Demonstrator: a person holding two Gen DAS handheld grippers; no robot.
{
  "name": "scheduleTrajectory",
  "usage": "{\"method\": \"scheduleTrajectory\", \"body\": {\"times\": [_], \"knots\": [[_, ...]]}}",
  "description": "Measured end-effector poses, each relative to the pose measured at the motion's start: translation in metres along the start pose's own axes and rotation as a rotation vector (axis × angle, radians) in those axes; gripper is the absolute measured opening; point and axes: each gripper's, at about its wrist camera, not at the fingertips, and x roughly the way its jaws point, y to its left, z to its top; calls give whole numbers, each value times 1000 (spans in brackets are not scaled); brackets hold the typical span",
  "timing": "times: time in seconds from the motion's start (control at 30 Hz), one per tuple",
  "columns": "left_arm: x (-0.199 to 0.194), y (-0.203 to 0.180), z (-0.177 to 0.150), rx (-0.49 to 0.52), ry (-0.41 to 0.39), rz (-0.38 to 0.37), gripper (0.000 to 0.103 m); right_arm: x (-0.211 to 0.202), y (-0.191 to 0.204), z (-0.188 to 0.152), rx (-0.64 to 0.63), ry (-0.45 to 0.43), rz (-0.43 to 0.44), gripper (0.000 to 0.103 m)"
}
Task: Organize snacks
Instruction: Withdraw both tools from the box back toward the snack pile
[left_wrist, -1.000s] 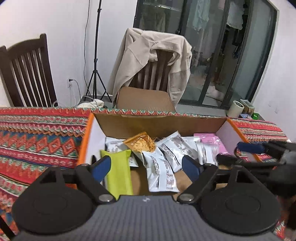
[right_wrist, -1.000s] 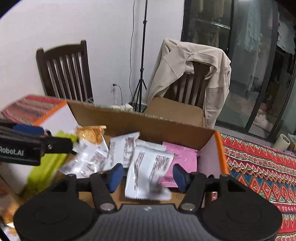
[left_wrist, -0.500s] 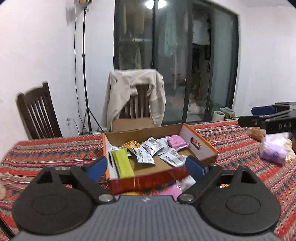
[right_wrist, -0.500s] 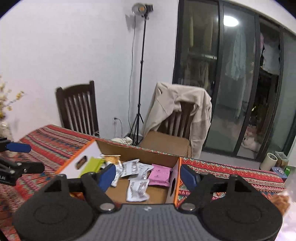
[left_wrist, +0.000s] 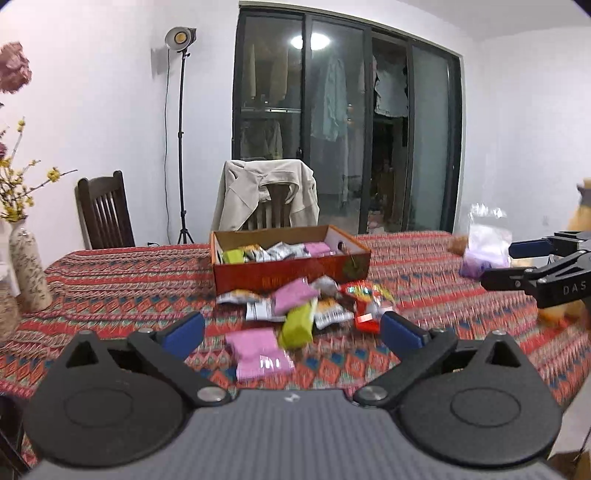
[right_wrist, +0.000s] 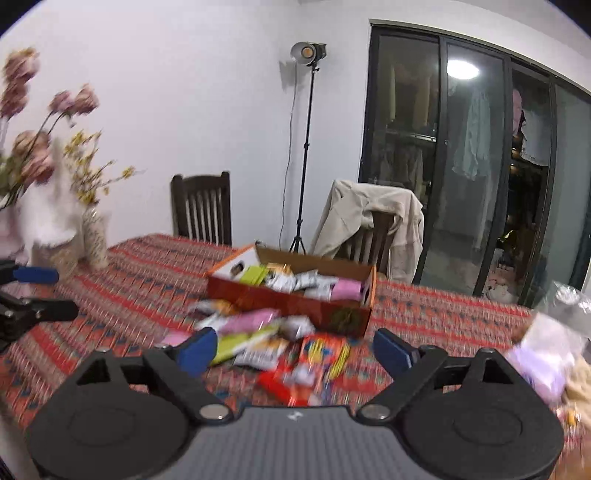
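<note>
An orange cardboard box (left_wrist: 291, 277) (right_wrist: 288, 302) sits mid-table with white, pink, green and orange snack packets inside. In front of it lies a loose pile: a pink packet (left_wrist: 295, 295), a green packet (left_wrist: 297, 325), a second pink packet (left_wrist: 258, 350) and a red packet (left_wrist: 365, 302) (right_wrist: 317, 354). My left gripper (left_wrist: 291, 330) hovers short of the pile, its jaws opening wide with nothing between them. My right gripper (right_wrist: 294, 349) hangs near the red packet, jaws also opening and empty. Each gripper shows at the edge of the other's view.
A patterned red cloth (left_wrist: 110, 280) covers the table. Vases with flowers (left_wrist: 27, 273) stand at the left edge. A clear bag of purple items (left_wrist: 484, 251) lies at the right. Two wooden chairs, one draped with a beige jacket (left_wrist: 266, 192), and a light stand (left_wrist: 181, 140) stand behind.
Both grippers have pulled back from over the box to the near side of the table, and both jaws have spread wider. The loose pile has come into view.
</note>
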Motion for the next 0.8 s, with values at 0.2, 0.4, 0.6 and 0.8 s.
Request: {"method": "scheduleTrajectory", "body": {"times": [0.2, 0.4, 0.6, 0.8], "knots": [[-22, -9, -40, -2, 58, -2, 103, -34, 31, -56, 49, 46, -6, 97], [-19, -6, -65, -46, 122, 5, 103, -42, 46, -96, 55, 103, -15, 98], [0, -1, -75, -81, 174, 17, 103, -37, 48, -107, 54, 136, -30, 98], [33, 11, -69, -134, 195, 39, 103, -15, 34, -97, 92, 146, -54, 98]]}}
